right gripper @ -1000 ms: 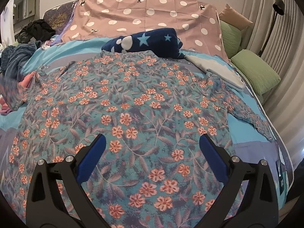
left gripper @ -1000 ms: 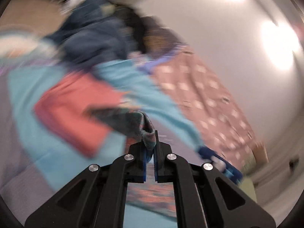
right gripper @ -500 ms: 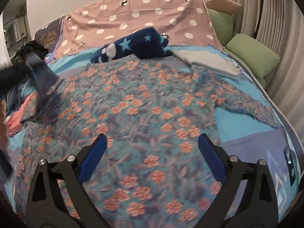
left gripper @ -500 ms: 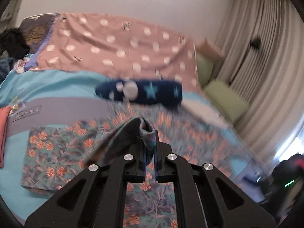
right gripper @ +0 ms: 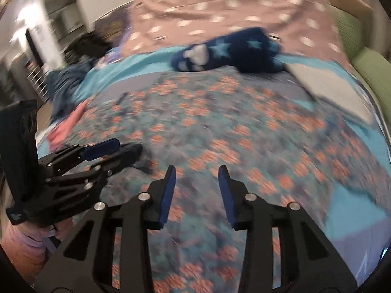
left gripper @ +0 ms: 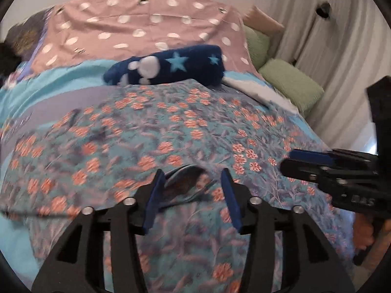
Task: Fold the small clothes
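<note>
the floral garment [left gripper: 195, 131] is spread flat across the bed [left gripper: 61, 80], its sleeve end lying loose between the parted fingers of the left claw [left gripper: 191, 193]. the right claw [right gripper: 196, 190] is held partly open, empty, above the fabric.

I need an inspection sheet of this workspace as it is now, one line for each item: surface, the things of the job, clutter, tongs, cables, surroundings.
Surface: bed with turquoise and grey cover, pink dotted blanket at the head.
Job's things: floral garment spread over the bed; a folded-over part with a dark opening lies between the left fingers.
Clutter: navy star fabric, white cloth, green pillows, pink and dark blue clothes at the left edge.
Tongs: left tongs open, over the garment; right tongs open, holding nothing.
Cables: nothing seen.
Surroundings: curtain on the right, white wall behind; both views blurred.
</note>
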Tool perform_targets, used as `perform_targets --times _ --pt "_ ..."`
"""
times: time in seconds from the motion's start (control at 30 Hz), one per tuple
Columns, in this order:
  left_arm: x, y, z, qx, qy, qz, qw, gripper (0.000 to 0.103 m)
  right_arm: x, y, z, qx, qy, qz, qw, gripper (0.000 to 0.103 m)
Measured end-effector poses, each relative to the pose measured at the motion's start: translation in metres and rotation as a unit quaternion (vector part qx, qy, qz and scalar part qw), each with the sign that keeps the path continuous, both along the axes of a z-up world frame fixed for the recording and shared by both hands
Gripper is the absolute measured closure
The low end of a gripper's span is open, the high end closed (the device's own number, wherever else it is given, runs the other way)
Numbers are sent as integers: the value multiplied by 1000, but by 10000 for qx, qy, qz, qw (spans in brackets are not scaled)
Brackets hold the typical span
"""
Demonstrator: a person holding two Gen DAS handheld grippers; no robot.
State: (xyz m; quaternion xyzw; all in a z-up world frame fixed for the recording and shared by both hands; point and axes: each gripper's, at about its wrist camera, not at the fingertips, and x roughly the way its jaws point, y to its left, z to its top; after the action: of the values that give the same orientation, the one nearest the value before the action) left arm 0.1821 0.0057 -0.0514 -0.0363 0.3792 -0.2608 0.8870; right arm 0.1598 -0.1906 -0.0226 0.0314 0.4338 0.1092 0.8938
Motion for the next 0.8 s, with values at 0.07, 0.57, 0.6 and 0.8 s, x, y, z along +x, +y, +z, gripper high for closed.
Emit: perform_targets --times 0.07,0.57,0.6,0.8 --pt "-5 19 1 -121 1 211 9997 46 7 16 1 -98 -92 364 9992 61" --pt "-7 179 -17 711 214 2505 9653 33 41 131 -42 -2069 -436 2237 9515 67" --pt "-6 180 -19 712 237 2508 9651 33 47 131 -44 -2073 -395 2240 9515 70" --pt "5 181 -35 591 556 2429 9666 32 65 92 -17 -738 -198 1558 9848 95"
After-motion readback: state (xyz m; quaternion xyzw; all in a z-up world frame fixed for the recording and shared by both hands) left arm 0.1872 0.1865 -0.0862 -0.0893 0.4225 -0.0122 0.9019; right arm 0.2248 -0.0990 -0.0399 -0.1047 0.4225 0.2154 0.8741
